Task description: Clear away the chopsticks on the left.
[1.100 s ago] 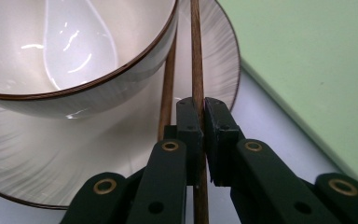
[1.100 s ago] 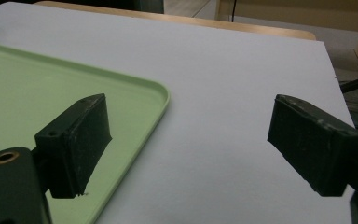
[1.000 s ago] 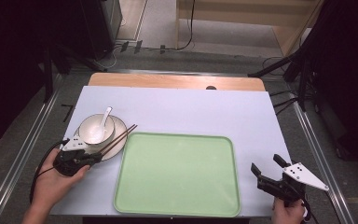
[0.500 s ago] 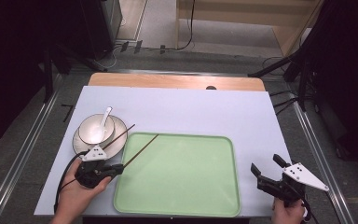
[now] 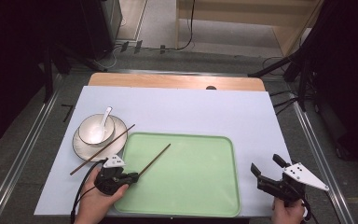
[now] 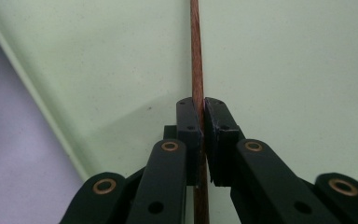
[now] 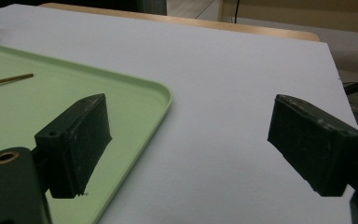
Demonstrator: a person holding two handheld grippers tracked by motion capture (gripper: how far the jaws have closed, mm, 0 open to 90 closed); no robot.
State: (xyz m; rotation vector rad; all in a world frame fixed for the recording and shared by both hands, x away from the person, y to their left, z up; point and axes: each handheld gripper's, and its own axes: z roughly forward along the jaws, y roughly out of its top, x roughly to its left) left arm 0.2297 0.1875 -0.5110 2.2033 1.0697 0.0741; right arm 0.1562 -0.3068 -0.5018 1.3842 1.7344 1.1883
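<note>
**One chopstick pinched over the green tray, its twin left on the plate**

Across the middle of the high view lies a pale lilac table (image 5: 191, 107), with a strip of wooden edge at twelve o'clock. On it, toward six o'clock, sits a light green tray (image 5: 191, 186) with a raised rim. At nine o'clock of the tray stands a white plate (image 5: 80, 148) carrying a white bowl (image 5: 93, 130), and a white spoon (image 5: 105, 116) rests in the bowl.

At seven o'clock, the left gripper (image 5: 133, 176) has its jaws pressed together on a brown chopstick (image 5: 154, 159), which slants toward one o'clock above the tray's floor. From the left gripper view, the chopstick (image 6: 196, 56) runs straight up between the two black pads. A second chopstick (image 5: 103, 149) lies across the plate's rim, its lower end on the table.

At five o'clock, the right gripper (image 5: 266, 167) is off the tray just beside its rim, jaws spread wide with nothing between them.
</note>
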